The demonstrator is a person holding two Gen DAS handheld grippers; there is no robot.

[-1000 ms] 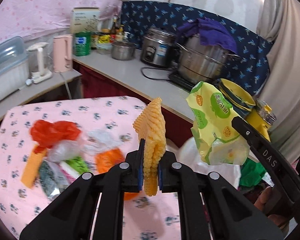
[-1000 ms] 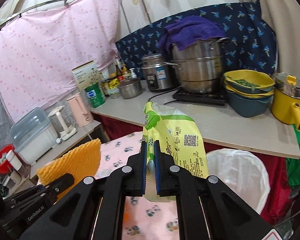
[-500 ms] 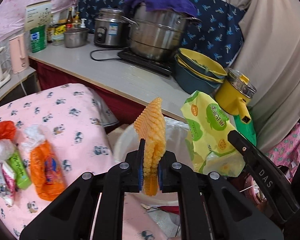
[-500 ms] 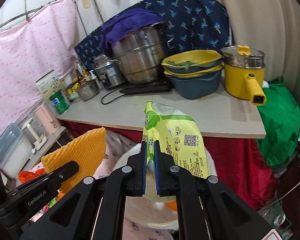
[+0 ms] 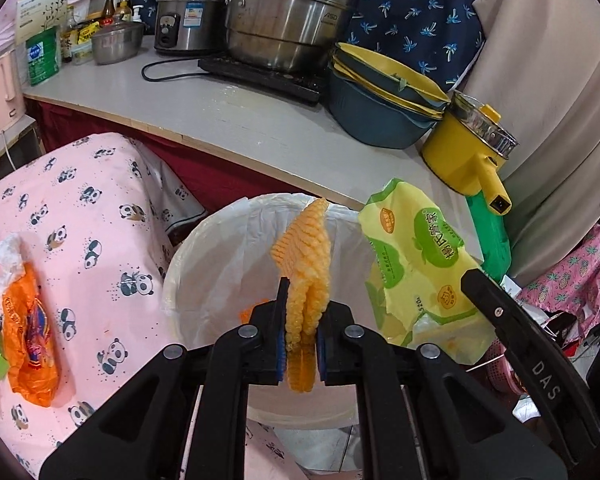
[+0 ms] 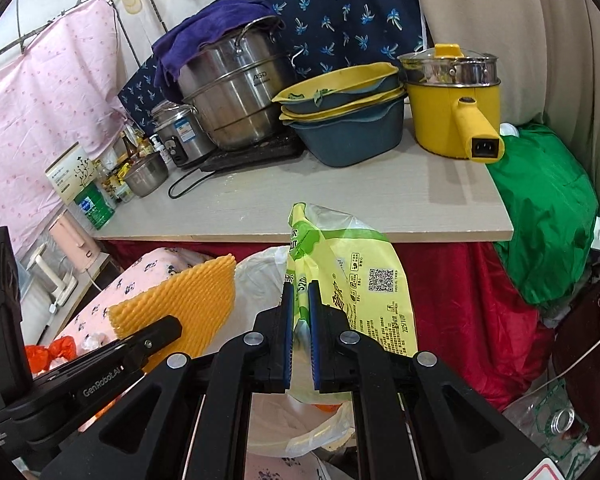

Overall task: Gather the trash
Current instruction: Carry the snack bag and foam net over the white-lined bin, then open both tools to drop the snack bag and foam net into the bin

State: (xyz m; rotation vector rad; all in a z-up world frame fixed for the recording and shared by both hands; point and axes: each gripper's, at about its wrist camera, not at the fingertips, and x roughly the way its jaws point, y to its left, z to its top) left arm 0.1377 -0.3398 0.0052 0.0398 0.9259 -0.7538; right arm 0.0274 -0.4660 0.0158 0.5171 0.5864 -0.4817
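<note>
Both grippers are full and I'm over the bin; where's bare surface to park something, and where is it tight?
Free: the counter front strip, between the black cord and the yellow electric pot; the panda cloth between the orange bag and the lined bin. Crowded: the counter's back row of pots and stacked basins, and the cloth's left edge.

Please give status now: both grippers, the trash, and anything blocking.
Left gripper shut on orange foam net. Right gripper shut on yellow-green wrapper. Both over lined bin. Nothing blocking.

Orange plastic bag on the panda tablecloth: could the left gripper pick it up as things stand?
Probably not yet. The left gripper is shut on the orange foam net above the white-lined bin; the orange plastic bag lies uncovered, so dropping the net would free it.
</note>
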